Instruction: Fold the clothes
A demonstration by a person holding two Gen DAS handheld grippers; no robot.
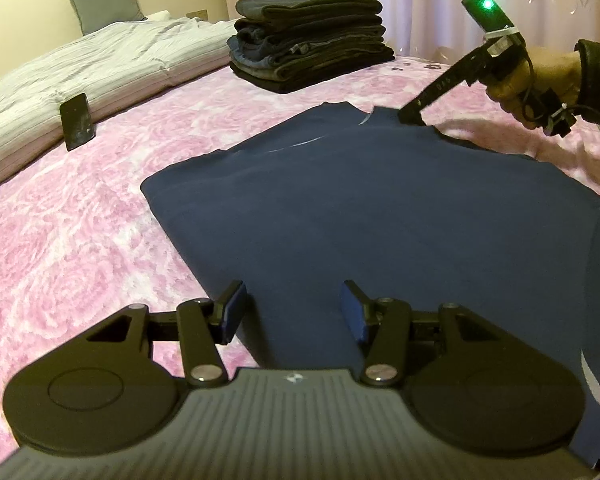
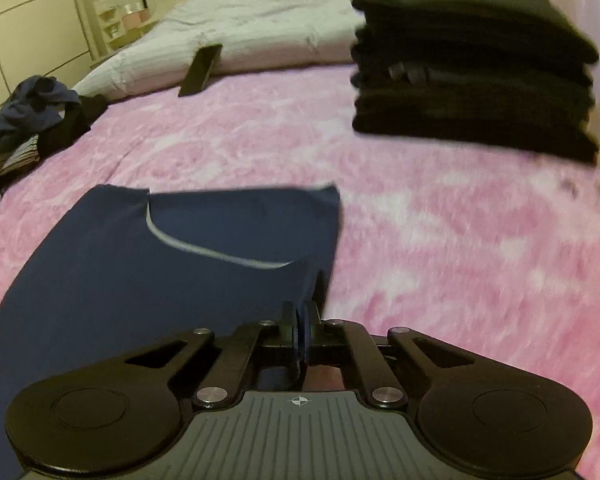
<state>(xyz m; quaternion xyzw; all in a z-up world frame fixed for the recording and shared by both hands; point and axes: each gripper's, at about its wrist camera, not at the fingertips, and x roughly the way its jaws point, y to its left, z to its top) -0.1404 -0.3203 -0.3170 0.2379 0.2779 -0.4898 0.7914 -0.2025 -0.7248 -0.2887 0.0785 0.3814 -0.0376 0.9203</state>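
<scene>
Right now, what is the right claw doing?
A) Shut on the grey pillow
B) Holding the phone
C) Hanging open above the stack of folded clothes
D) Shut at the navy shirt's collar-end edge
D: the right claw has its jaws together at the far edge of the navy shirt, near the collar, well short of the stack of folded clothes.

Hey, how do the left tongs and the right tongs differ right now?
The left tongs stand open over the near edge of the navy shirt; the right tongs are shut at the shirt's collar end. Whether they pinch fabric is unclear. Both angle downward toward the pink blanket.
</scene>
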